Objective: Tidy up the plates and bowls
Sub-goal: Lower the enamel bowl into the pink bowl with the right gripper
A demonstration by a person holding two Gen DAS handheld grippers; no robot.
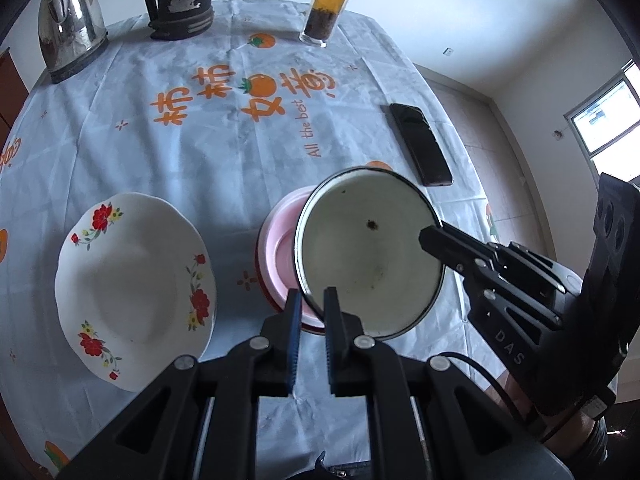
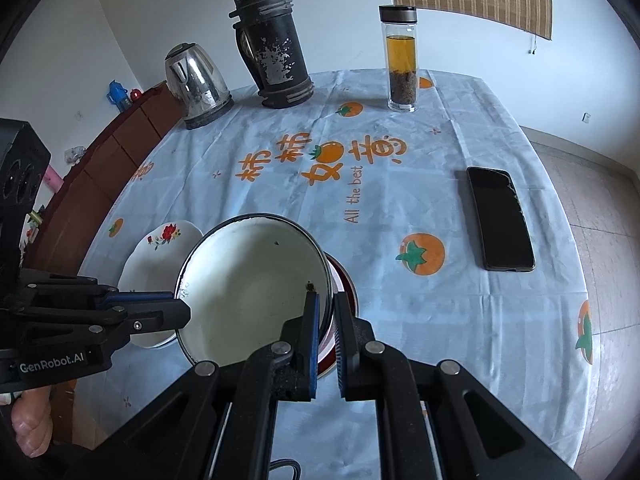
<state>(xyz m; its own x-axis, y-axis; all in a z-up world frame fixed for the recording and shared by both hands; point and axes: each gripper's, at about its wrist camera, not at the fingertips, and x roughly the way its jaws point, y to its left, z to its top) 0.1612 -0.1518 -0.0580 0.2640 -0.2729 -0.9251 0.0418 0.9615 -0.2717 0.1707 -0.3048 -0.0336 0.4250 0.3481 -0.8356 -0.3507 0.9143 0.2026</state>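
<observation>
Left wrist view: enamel bowl [image 1: 370, 252] hides most of pink bowl [image 1: 280, 248].

The surface [image 2: 400, 320] wears a pale blue cloth [image 1: 160, 152] printed with orange fruit and lettering. Along its far edge stand a steel kettle [image 2: 196, 84], a worn black flask [image 2: 274, 44] and a glass tea bottle [image 2: 400, 60]. A black phone [image 2: 500, 218] lies flat near the right edge. Toward the near side rest a white flowered plate [image 1: 132, 284] and, just beside it, a pink bowl [image 1: 280, 248].
</observation>
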